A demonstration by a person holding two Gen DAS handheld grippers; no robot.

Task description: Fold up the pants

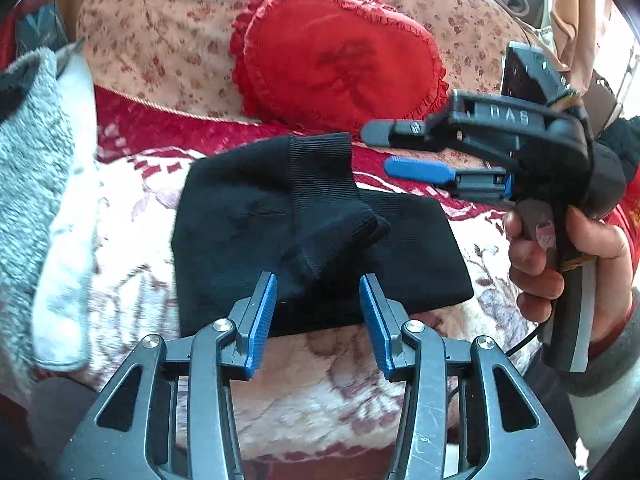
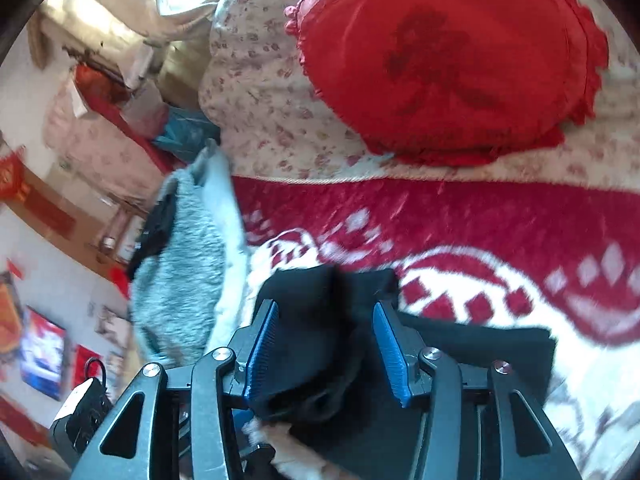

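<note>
The black pants [image 1: 296, 236] lie folded into a compact block on the red and white patterned blanket [image 1: 132, 208], with a ribbed cuff on top. My left gripper [image 1: 318, 284] is open, its blue pads over the near edge of the pants without holding them. My right gripper [image 1: 384, 148] is seen from the side in the left wrist view, open, just right of the ribbed cuff. In the right wrist view the right gripper [image 2: 324, 316] is open above the black pants [image 2: 320, 352], which lie between and below its pads.
A red heart-shaped cushion [image 1: 340, 56] leans on a floral pillow [image 1: 160, 32] at the back. A grey fleece garment [image 1: 32, 184] with a white one lies to the left. The person's hand [image 1: 560, 252] holds the right gripper's handle.
</note>
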